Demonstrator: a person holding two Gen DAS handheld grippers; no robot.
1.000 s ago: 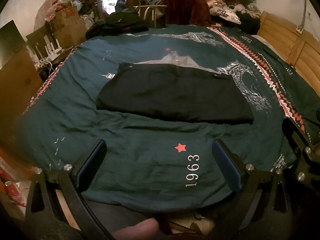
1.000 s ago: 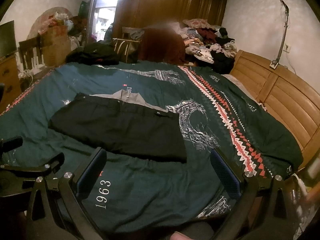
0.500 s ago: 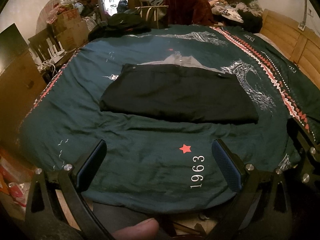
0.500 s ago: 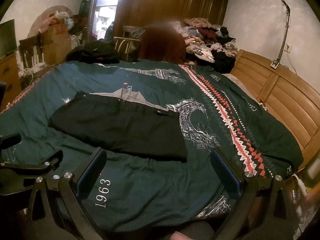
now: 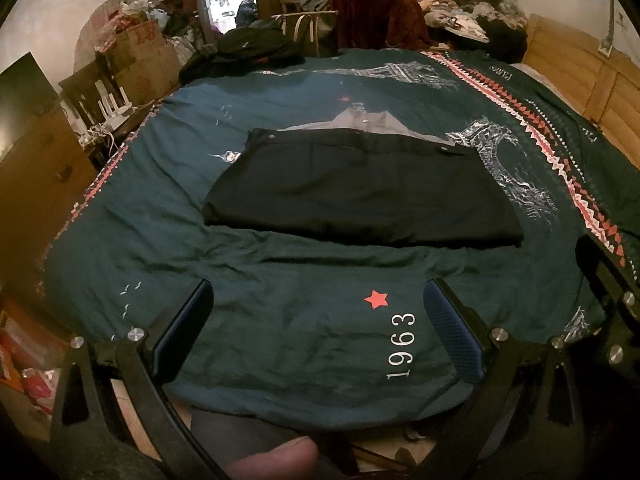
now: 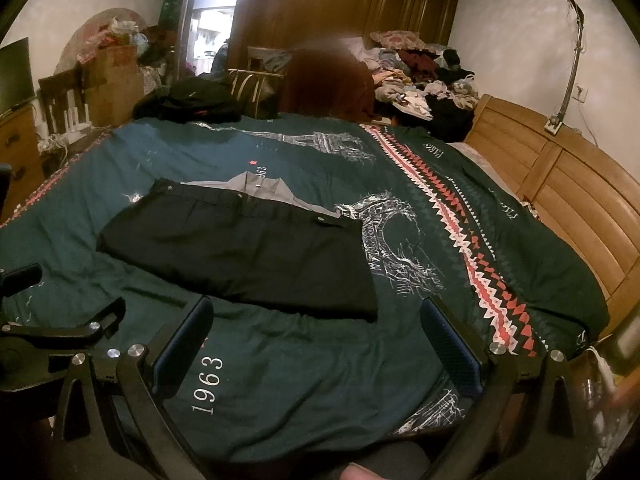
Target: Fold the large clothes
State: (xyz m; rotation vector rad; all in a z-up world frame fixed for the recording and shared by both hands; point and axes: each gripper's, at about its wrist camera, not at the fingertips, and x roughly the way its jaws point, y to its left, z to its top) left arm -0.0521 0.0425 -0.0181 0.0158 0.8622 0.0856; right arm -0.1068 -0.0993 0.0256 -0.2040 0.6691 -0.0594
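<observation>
A black garment (image 5: pixel 360 192) lies folded flat in a rectangle on the dark green bedspread (image 5: pixel 280 344), with grey lining (image 5: pixel 360 122) showing at its far edge. It also shows in the right wrist view (image 6: pixel 240 252). My left gripper (image 5: pixel 316 324) is open and empty, held above the bed's near edge, well short of the garment. My right gripper (image 6: pixel 316 340) is open and empty, just short of the garment's near right corner. The left gripper's frame shows at the left edge of the right wrist view (image 6: pixel 60 332).
A wooden headboard (image 6: pixel 560 184) runs along the right side of the bed. Piles of clothes (image 6: pixel 420 76), a chair (image 5: pixel 304 28) and a dark jacket (image 5: pixel 248 48) lie beyond the far edge. Boxes (image 5: pixel 140 60) and a wooden cabinet (image 5: pixel 36 168) stand at the left.
Both grippers have shifted slightly; the left wrist view has tilted a little, so the garment sits slightly lower in frame. Both stay open and empty. The garment has not moved.
</observation>
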